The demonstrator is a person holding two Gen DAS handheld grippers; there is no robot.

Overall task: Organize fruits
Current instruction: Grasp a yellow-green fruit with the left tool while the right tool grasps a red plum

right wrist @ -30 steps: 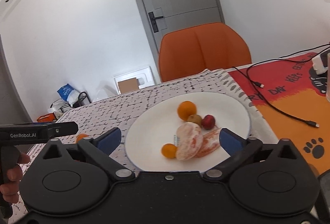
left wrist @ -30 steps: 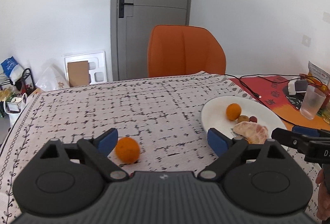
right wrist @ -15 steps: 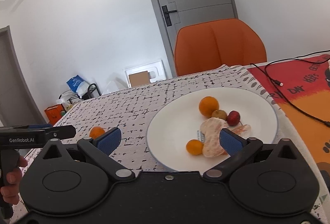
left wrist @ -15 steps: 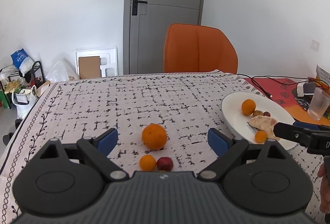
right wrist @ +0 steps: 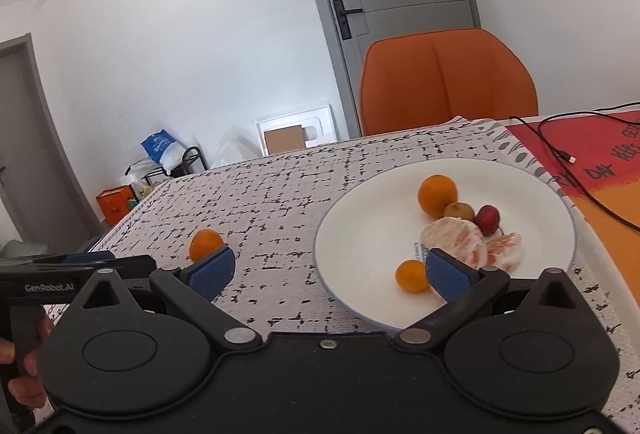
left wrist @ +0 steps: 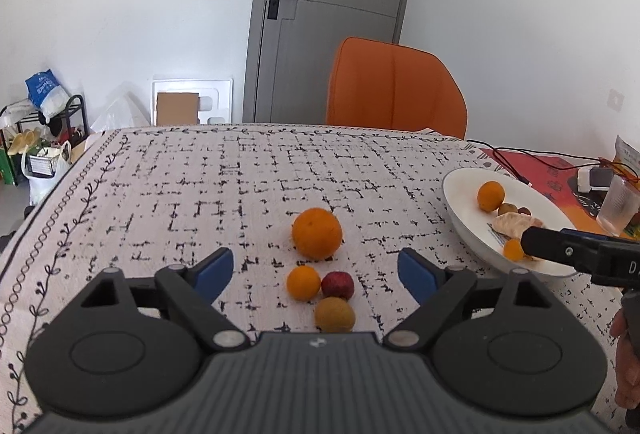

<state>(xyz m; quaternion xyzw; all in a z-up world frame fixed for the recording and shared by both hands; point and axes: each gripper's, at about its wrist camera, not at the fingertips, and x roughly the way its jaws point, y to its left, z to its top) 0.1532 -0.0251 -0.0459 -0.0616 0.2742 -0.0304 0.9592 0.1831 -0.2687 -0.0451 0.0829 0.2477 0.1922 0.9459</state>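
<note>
Both views are bright and evenly lit by soft, diffuse light; its source is out of frame. Shadows are faint: a thin dark rim under the large orange [left wrist: 317,233] at about 6 o'clock. No glare on the white plate [right wrist: 360,218]. Focus is sharp throughout (no motion blur). Fisheye distortion bows the grey door [left wrist: 332,14]; dark vignetting shows at 1 o'clock.

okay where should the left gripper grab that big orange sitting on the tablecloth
Probably across the widest middle of the large round orange, one pad on each side, coming in level from the near side. The open left gripper, jaws just narrowed, faces it; lift over the small orange and small red fruit in front.
</note>
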